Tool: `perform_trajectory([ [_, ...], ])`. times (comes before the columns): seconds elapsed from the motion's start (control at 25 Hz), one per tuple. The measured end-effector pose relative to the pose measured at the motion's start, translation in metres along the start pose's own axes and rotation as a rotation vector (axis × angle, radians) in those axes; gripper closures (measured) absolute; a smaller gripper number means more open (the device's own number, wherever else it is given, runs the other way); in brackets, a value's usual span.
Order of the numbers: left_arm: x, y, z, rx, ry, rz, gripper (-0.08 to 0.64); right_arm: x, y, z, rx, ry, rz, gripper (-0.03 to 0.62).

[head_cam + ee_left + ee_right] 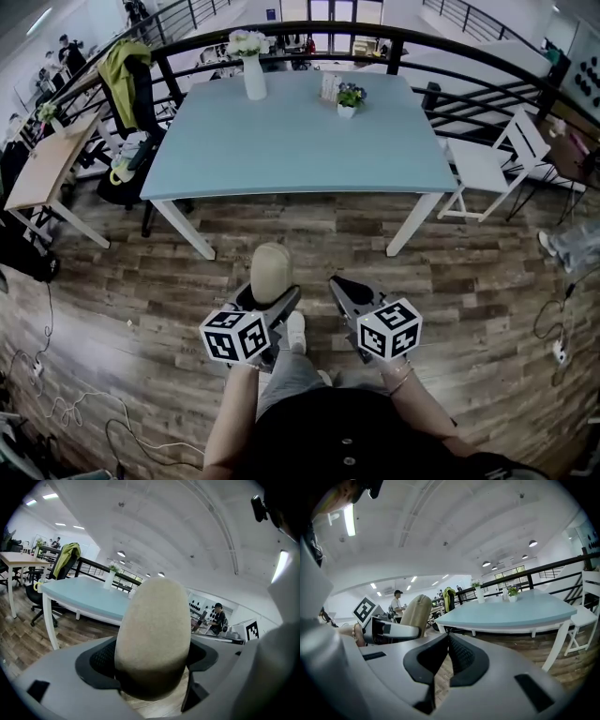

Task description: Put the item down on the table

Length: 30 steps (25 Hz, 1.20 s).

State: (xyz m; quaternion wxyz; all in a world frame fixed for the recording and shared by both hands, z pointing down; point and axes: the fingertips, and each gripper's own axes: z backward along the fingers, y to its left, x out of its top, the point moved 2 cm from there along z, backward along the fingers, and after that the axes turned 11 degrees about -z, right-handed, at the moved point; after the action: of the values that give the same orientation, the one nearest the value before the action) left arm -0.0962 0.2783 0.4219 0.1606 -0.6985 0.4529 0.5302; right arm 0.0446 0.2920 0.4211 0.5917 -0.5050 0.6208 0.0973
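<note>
A beige, egg-shaped item [271, 271] stands up between the jaws of my left gripper [270, 298], which is shut on it above the wooden floor, short of the table. In the left gripper view the beige item [153, 634] fills the middle, clamped between the black pads [101, 660]. My right gripper [349, 298] hangs beside it to the right, shut with nothing in it; its pads [459, 656] meet in the right gripper view, where the beige item [417, 613] shows at left. The light-blue table [300, 141] lies ahead.
On the table's far side stand a white vase with flowers [253, 70] and a small potted plant [349, 97]. A white chair [492, 164] is at the right, a black chair with a green jacket [127, 84] at the left. A black railing [309, 33] runs behind.
</note>
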Motion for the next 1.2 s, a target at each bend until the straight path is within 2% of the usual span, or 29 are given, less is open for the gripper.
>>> perform_trajectory([
  [0.44, 0.044, 0.068, -0.067, -0.057, 0.017, 0.012, 0.146, 0.04, -0.029, -0.096, -0.037, 0.028, -0.004, 0.586],
  [0.8, 0.09, 0.136, -0.112, -0.086, 0.001, -0.011, 0.146, 0.075, -0.05, -0.169, -0.079, 0.026, 0.01, 0.586],
  [1.2, 0.112, 0.173, -0.152, -0.148, 0.017, -0.015, 0.146, 0.103, -0.068, -0.222, -0.105, 0.012, 0.018, 0.586],
])
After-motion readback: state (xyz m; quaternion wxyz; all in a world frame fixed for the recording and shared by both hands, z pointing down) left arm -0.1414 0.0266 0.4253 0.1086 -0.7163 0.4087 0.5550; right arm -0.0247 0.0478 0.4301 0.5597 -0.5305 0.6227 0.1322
